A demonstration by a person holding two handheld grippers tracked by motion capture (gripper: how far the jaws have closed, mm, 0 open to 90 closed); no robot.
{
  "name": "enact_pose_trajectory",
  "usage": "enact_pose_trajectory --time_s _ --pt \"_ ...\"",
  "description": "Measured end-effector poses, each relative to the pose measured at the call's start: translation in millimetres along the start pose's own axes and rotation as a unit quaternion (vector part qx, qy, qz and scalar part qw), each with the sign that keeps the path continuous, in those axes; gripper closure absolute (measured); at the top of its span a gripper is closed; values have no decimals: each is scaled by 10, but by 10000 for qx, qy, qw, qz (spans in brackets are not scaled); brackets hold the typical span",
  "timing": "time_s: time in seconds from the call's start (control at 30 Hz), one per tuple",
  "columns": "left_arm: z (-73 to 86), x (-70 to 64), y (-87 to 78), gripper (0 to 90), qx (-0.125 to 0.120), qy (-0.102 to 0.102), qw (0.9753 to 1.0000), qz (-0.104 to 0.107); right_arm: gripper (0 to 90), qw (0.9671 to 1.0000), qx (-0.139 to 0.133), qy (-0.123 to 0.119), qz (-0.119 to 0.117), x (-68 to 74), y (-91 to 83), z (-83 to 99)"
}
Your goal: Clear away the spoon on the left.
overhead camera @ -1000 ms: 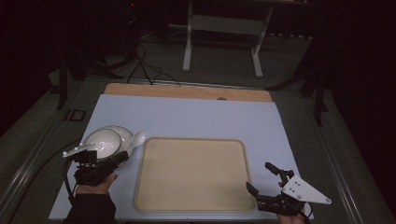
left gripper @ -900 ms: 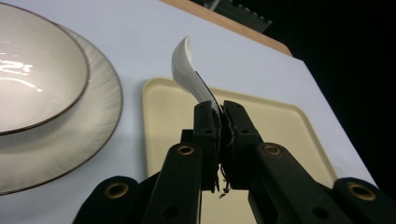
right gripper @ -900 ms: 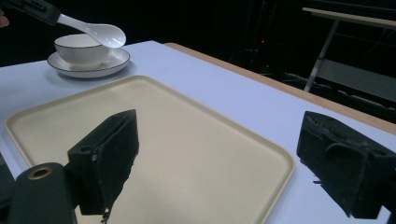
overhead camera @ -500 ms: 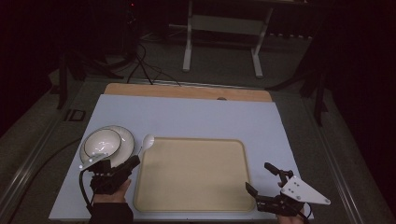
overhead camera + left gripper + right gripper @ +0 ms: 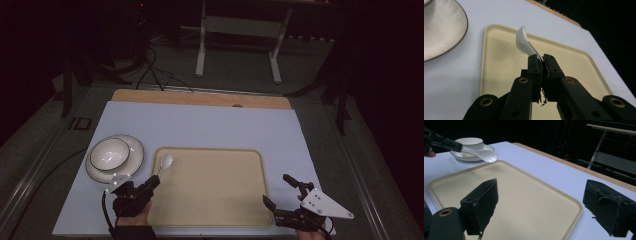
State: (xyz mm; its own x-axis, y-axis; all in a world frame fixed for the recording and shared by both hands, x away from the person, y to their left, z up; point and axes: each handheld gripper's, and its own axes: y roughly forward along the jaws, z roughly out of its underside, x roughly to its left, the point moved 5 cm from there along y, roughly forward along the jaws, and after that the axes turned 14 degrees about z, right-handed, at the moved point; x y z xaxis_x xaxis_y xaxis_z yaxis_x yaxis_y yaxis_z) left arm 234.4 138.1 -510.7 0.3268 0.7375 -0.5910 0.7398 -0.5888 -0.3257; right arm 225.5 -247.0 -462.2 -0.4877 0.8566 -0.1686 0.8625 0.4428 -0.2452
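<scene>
Tray (image 5: 210,187): we take this beige, round-cornered tray as our landmark; it lies flat on the pale blue table top (image 5: 200,125), toward the near edge, and its bed looks bare in all three views.
Spoon (image 5: 165,162): we see a white spoon raised above the tray's far left corner, bowl pointing away from the person and handle running back toward the tray's left rim. In the right gripper view (image 5: 482,155) its bowl hangs just over the tray's rim without touching.
Left gripper (image 5: 150,182): we find it at the tray's near left, just outside the rim, held in a hand (image 5: 131,212) that comes up from below. In its own view (image 5: 540,60) the two black jaws are pressed together on the spoon's handle, so it is clamped on the spoon (image 5: 524,41).
Right gripper (image 5: 280,192): we see it at the tray's near right corner, jaws spread wide with nothing between them; its grey three-cornered plate points away from the tray.
Bowl (image 5: 109,152): we note a white bowl with a dark rim line, left of the tray.
Saucer (image 5: 134,160): the bowl sits on this white plate, which lies just beside the tray's left rim, apart from it.
Wooden strip (image 5: 200,98): we see it beyond the tray, along the table's far edge.
</scene>
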Motion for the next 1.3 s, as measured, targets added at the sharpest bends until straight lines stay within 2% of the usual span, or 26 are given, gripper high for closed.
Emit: enact_pose_trajectory --time_s 0.07,0.13,0.2,0.23,0.3,0.37,0.4,0.5,0.53,0.67,0.7,0.9,1.03,1.17,1.2,1.3 --pt "36 12 25 855 -34 84 9999 -136 129 10000 6 9 -5 -3 -3 2" --pt "68 20 54 855 -21 -24 10000 -37 130 10000 18 12 0 -9 3 7" --pt "96 13 81 856 -28 62 9999 -112 129 10000 42 26 -8 -9 8 13" --pt "110 21 98 856 -23 14 10000 -91 129 10000 48 25 -11 -8 9 14" --pt "141 35 125 856 -37 43 9998 -193 130 10000 55 13 -10 -6 10 16" --pt "176 50 161 855 23 -28 9999 -158 129 10000 63 5 -8 -7 12 19" --pt "192 56 176 856 37 -3 9998 -220 129 10000 69 11 -11 -8 14 21" --pt "218 52 212 855 74 -20 9998 -192 129 10000 87 27 -15 -14 20 26" --pt "223 47 221 855 115 19 9997 -199 129 9999 98 31 -10 -15 22 28" --pt "288 49 241 850 254 -43 9995 -156 129 10000 97 14 0 -12 22 29" --pt "345 67 260 850 327 -115 9993 -158 129 10000 96 11 2 -12 24 30" --pt "419 86 295 845 536 -122 9983 -207 129 10000 95 -4 8 -9 25 29" --pt "512 143 354 840 786 -219 9963 -257 129 10000 99 9 8 -13 26 31" --pt "538 169 370 815 853 -207 9956 -335 129 9999 98 25 4 -16 27 32" --pt "546 203 378 809 864 -268 9952 -365 129 9999 100 34 2 -15 27 32" --pt "550 242 390 797 921 -228 9944 -463 129 9999 104 14 -20 -7 30 32"
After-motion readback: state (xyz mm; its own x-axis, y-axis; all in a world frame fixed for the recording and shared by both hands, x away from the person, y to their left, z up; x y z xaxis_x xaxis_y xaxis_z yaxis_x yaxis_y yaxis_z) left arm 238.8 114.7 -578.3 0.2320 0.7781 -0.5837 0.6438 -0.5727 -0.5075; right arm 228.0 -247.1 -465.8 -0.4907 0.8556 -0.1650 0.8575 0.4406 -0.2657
